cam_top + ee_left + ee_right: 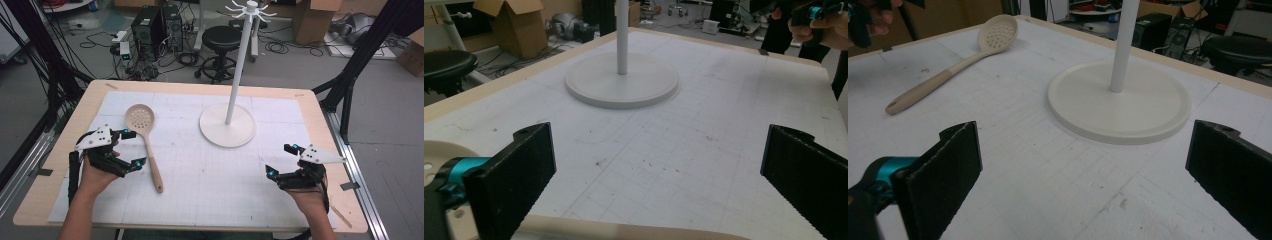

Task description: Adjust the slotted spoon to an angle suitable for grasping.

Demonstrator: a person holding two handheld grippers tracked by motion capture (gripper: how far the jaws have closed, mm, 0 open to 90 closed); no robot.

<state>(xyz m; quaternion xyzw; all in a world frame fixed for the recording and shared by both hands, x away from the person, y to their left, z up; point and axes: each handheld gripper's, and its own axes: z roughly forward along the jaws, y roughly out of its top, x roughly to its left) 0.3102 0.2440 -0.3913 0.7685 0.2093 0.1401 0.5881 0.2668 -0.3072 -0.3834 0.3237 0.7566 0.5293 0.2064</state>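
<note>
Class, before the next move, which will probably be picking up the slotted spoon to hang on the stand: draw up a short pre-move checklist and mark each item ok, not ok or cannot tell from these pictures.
1. Left gripper open, holding nothing: ok.
2. Right gripper open, holding nothing: ok.
3. Slotted spoon lies flat on the white mat, its handle free to grasp: ok.
4. Left gripper beside the spoon handle, not yet around it: ok.
5. Stand upright on its round base: ok.
6. Hooks at the stand's top bare: ok.
</note>
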